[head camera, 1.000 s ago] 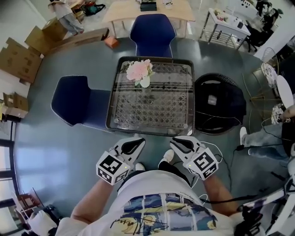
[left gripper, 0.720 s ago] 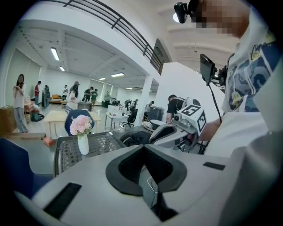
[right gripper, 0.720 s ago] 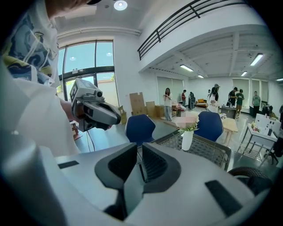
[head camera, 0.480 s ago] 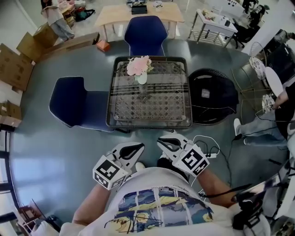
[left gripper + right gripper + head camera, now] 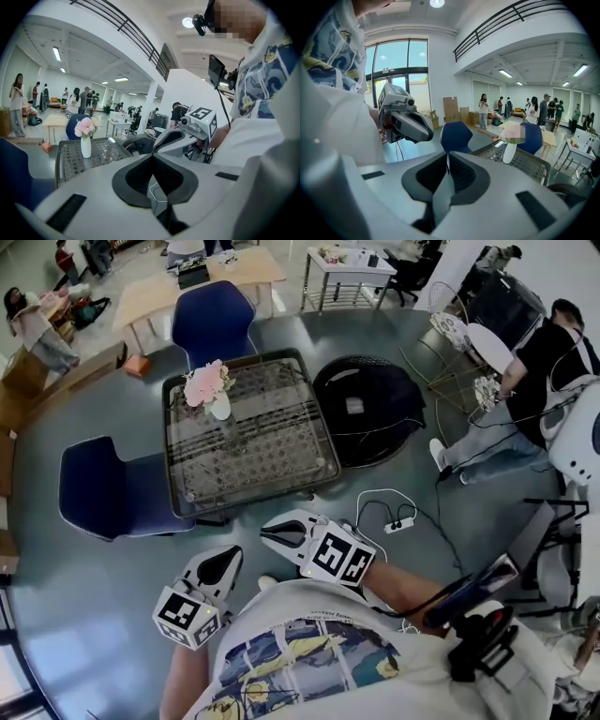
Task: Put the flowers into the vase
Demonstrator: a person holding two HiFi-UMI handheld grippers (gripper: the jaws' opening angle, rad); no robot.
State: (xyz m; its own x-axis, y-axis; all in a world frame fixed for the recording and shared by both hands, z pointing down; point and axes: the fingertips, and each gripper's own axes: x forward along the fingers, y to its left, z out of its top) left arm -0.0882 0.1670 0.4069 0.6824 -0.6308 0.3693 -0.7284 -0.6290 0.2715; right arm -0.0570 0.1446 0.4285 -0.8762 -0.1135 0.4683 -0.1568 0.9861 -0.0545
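Standing in the white vase point(image 5: 219, 409), the pink flowers point(image 5: 205, 383) are near the far left corner of the counter point(image 5: 267, 442), which has one blue chair point(image 5: 211, 320) at its far side and another blue chair point(image 5: 98, 488) at its left side. The left gripper point(image 5: 223, 563) and the right gripper point(image 5: 279, 532) are both close to the person's body, well apart from the counter's near edge. The fingers point(image 5: 133, 178) of each one are pressed together with nothing between them.

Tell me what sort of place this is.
Probably a big open workspace or lab hall, not a home: a railed upper gallery runs overhead, groups of people stand near a wooden desk at the far side, and cardboard boxes lean against the wall.
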